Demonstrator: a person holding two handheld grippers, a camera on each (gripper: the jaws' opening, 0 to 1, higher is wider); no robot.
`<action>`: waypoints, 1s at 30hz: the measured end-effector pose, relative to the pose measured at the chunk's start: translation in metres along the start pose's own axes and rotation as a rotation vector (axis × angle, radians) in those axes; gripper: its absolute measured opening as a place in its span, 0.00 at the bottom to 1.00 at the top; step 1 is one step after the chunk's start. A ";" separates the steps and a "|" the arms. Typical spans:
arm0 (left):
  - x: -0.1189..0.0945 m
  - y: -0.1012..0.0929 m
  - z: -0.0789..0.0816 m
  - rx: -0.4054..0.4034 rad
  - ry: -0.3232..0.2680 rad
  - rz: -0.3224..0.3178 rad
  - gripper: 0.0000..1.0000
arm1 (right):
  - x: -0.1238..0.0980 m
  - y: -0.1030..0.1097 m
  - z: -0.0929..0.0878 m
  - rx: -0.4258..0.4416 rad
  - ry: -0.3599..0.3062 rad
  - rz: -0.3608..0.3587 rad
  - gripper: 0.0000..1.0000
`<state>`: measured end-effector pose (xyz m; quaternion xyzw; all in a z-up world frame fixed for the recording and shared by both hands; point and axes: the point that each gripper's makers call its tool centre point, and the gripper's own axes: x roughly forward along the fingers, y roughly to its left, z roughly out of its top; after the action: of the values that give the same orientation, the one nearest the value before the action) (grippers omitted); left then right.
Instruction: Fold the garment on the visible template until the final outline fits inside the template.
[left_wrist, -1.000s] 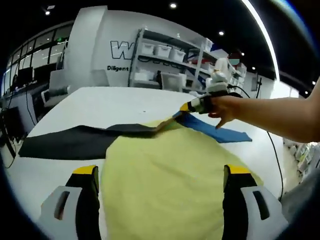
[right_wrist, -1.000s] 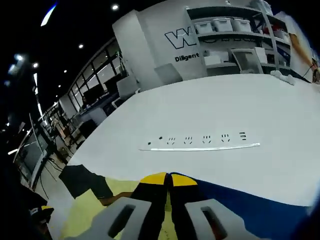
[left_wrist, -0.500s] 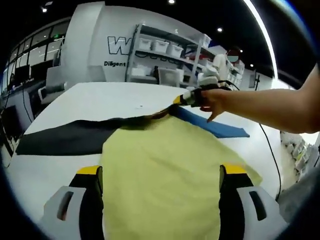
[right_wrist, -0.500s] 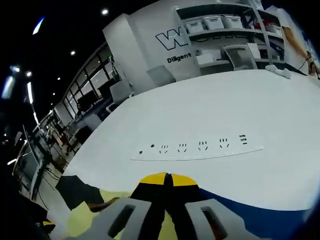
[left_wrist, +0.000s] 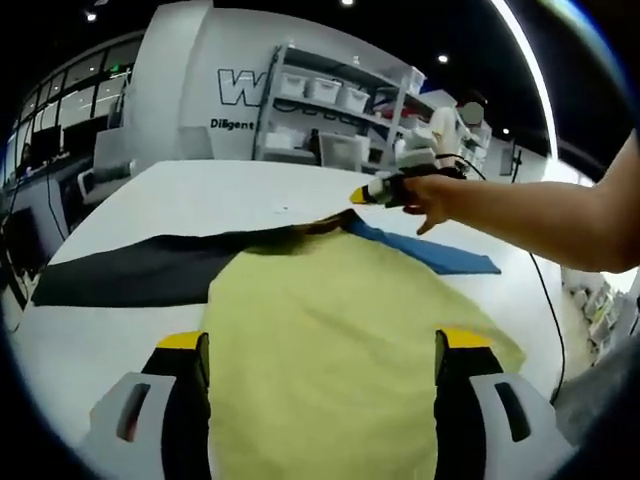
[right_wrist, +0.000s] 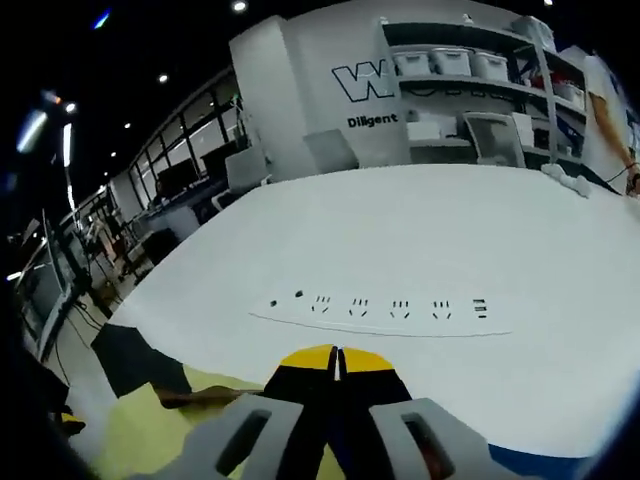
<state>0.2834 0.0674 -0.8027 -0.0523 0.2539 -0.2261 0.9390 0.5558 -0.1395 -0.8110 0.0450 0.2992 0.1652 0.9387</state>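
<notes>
garment (left_wrist: 330, 340) on table (left_wrist: 200, 200), socket strip (right_wrist: 380, 308) beyond it

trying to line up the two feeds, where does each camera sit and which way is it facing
Left gripper view: rides the left gripper, looking across the yellow garment; the person's arm and the right gripper enter from the right.
Right gripper view: rides the right gripper, jaws closed, facing the power strip.
Shared: white table, garment, shelving.

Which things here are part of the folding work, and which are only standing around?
Part of the job:
yellow garment
dark template sheet
blue template strip
right gripper, jaws together at the garment's far edge
left gripper, jaws apart

Just there:
power strip set in the white table
shelves with bins
</notes>
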 end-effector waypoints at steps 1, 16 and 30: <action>0.000 -0.001 -0.001 0.002 0.001 -0.003 0.88 | -0.007 0.003 -0.002 -0.041 0.000 -0.003 0.00; 0.014 0.016 0.059 0.318 -0.027 -0.026 0.43 | -0.054 0.017 -0.007 -0.311 -0.008 0.032 0.00; 0.113 0.056 0.108 0.678 0.009 -0.041 0.03 | -0.053 0.038 -0.010 -0.786 0.035 0.108 0.08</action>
<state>0.4465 0.0649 -0.7727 0.2590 0.1674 -0.3168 0.8970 0.4990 -0.1211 -0.7832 -0.3051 0.2264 0.3170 0.8690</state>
